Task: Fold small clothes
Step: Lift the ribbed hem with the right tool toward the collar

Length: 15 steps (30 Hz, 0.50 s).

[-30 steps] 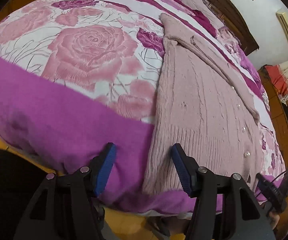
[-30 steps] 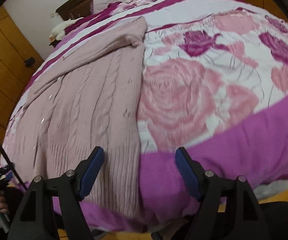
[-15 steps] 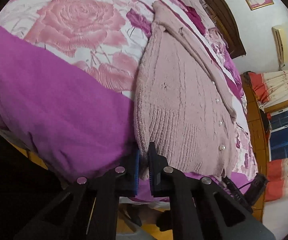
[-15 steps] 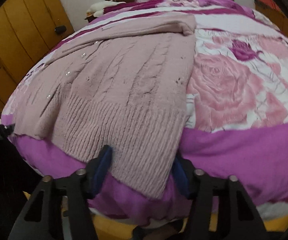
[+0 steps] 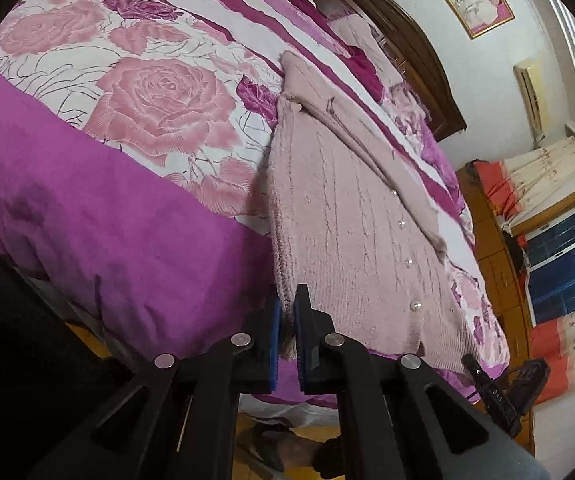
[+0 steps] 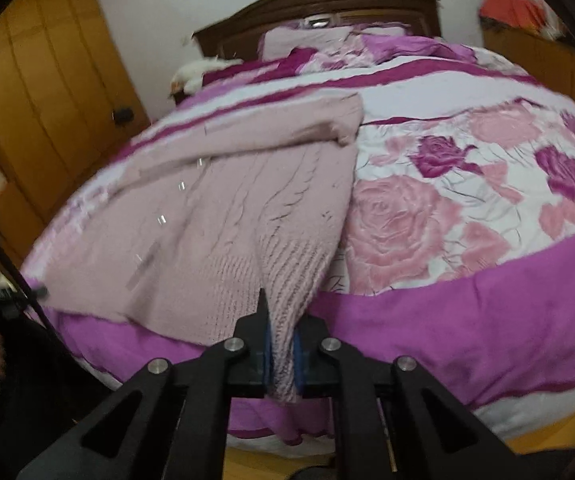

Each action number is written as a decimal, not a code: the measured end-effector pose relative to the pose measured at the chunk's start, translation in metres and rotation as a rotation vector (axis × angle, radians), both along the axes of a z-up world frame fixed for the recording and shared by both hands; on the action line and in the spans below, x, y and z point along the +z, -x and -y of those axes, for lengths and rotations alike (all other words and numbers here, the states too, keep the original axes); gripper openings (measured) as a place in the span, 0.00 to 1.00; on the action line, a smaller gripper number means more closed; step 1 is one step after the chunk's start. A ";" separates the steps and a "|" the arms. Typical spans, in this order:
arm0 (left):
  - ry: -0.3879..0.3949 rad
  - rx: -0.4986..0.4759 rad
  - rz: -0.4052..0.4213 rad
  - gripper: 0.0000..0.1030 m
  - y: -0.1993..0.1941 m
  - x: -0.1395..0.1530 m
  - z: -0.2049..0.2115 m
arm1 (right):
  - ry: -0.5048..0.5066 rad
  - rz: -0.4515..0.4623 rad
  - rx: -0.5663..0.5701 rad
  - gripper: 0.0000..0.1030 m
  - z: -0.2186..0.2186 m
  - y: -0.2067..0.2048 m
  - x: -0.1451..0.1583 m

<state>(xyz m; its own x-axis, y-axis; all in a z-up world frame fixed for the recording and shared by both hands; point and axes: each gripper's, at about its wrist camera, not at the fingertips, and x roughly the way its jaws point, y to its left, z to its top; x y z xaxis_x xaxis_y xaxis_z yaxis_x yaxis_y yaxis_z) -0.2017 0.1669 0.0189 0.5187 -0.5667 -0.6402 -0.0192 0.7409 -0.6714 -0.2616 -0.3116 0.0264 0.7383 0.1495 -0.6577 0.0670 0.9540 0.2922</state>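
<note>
Both grippers have closed since a second ago, when their jaws stood wide apart above the hem; the right one closed later than the left.

Landmark: cardigan (image 5: 351,220), pink cable-knit, lying flat on the bed (image 5: 87,220) along its length, ribbed hem at the foot edge, collar end toward the headboard (image 6: 315,4). Pearl buttons run up one side.

Left gripper (image 5: 286,328): jaws clamped on a hem corner of the cardigan, at the garment's edge beside the bare rose-print quilt. Tool points up the garment's long axis, level with the bed edge.

Right gripper (image 6: 283,344): jaws pinched on the ribbed hem, which is gathered into a raised ridge between the pads. Frame is motion-blurred. I cannot tell for certain how far this pinch sits from the left one along the hem.

Judgement: both holds sit at the hem end, so the long axis runs straight away from both tools. Next move likely carries the hem forward toward the collar, folding the garment across its length; both hands need to travel evenly or the knit will skew.
</note>
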 end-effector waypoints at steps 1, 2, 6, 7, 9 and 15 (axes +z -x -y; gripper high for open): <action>0.006 0.004 0.003 0.00 0.000 0.001 0.001 | -0.021 0.005 -0.007 0.08 0.003 0.001 0.001; 0.012 0.009 0.012 0.00 0.000 0.003 0.001 | -0.036 0.010 -0.012 0.08 0.005 0.003 0.001; 0.063 0.012 0.086 0.00 0.006 0.016 -0.003 | -0.113 0.057 -0.032 0.07 0.014 0.010 0.008; 0.073 0.014 0.097 0.00 0.009 0.018 -0.004 | -0.150 0.074 -0.036 0.07 0.016 0.015 0.011; 0.098 0.013 0.096 0.00 0.020 0.021 -0.007 | -0.205 0.083 -0.041 0.07 0.020 0.019 0.012; 0.163 0.031 0.108 0.00 0.062 0.022 -0.019 | -0.212 0.049 -0.012 0.07 0.003 0.036 0.013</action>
